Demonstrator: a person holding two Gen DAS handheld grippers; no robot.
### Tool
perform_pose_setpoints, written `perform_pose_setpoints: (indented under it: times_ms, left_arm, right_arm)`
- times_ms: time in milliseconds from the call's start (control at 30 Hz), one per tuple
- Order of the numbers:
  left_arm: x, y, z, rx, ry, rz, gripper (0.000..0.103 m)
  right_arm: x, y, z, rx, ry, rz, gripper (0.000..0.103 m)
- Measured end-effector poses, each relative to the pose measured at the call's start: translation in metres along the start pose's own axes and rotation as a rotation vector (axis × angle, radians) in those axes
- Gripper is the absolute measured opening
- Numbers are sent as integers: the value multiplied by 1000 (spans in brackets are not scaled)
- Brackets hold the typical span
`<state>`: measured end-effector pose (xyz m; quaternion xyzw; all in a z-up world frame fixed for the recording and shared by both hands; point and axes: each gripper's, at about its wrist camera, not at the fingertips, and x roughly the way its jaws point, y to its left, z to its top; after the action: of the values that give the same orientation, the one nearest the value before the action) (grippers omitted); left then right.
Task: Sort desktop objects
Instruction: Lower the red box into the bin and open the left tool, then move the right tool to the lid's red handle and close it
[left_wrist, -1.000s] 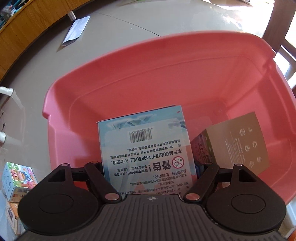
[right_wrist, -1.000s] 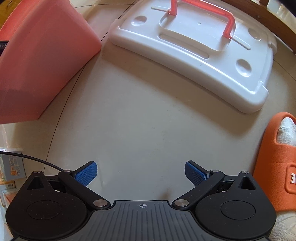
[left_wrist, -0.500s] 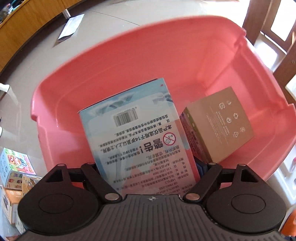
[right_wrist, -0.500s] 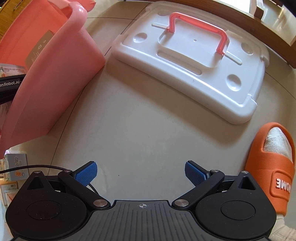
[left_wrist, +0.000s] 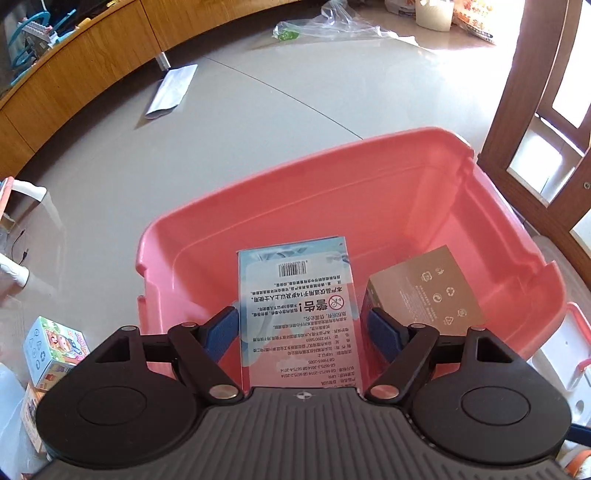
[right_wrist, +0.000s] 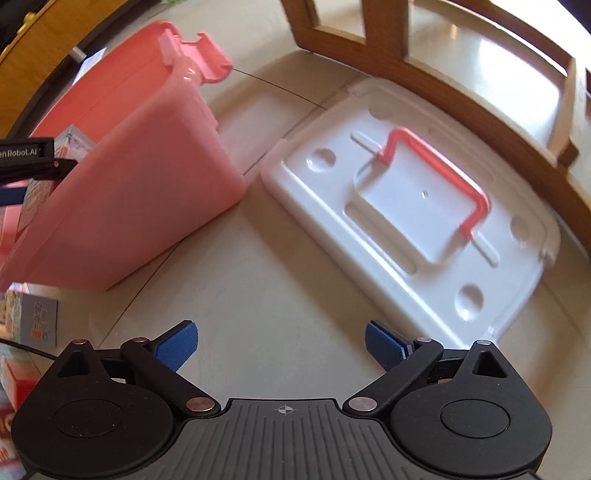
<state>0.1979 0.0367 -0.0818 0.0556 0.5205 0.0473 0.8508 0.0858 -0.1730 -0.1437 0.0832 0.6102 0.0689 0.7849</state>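
Note:
In the left wrist view a pink bin (left_wrist: 369, 192) stands on the floor. A light blue box (left_wrist: 297, 306) with a barcode and Chinese print stands in it, between my left gripper's (left_wrist: 301, 332) blue pads; small gaps show on both sides. A brown box (left_wrist: 432, 291) leans in the bin to its right. My right gripper (right_wrist: 280, 345) is open and empty above bare floor. The pink bin (right_wrist: 147, 177) is at the right wrist view's left.
The bin's white lid (right_wrist: 417, 218) with a red handle lies on the floor. Small cartoon boxes (left_wrist: 55, 349) sit left of the bin. A wooden chair frame (left_wrist: 517, 110) stands to the right. A white envelope (left_wrist: 171, 90) lies farther off near wooden cabinets.
The left gripper's jaws have opened off the light blue box and drawn back and up from the bin. The right gripper has tilted up, showing more of the lid and chair.

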Motion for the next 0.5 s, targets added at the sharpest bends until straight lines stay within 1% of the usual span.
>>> perform_pose_setpoints:
  times_ms: [67, 100, 167, 233, 333, 500]
  left_arm:
    - [-13, 0, -2, -13, -16, 13, 80]
    - [-19, 0, -4, -22, -21, 21, 83]
    - [-31, -2, -9, -32, -32, 11, 84]
    - [-37, -4, -15, -35, -24, 5, 85]
    - [-46, -11, -26, -40, -9, -23, 85]
    - [-49, -21, -42, -37, 29, -35, 86]
  right_arm:
    - [-2, -1, 12, -127, -18, -22, 90]
    - [-2, -4, 18, -176, -27, -35, 89]
    - [-4, -10, 29, -257, -46, -61, 85]
    - [-6, -21, 40, -287, -67, -85, 84]
    - [-14, -38, 54, -292, -96, -110, 84]
    - [-10, -60, 75, -347, -81, -145, 84]
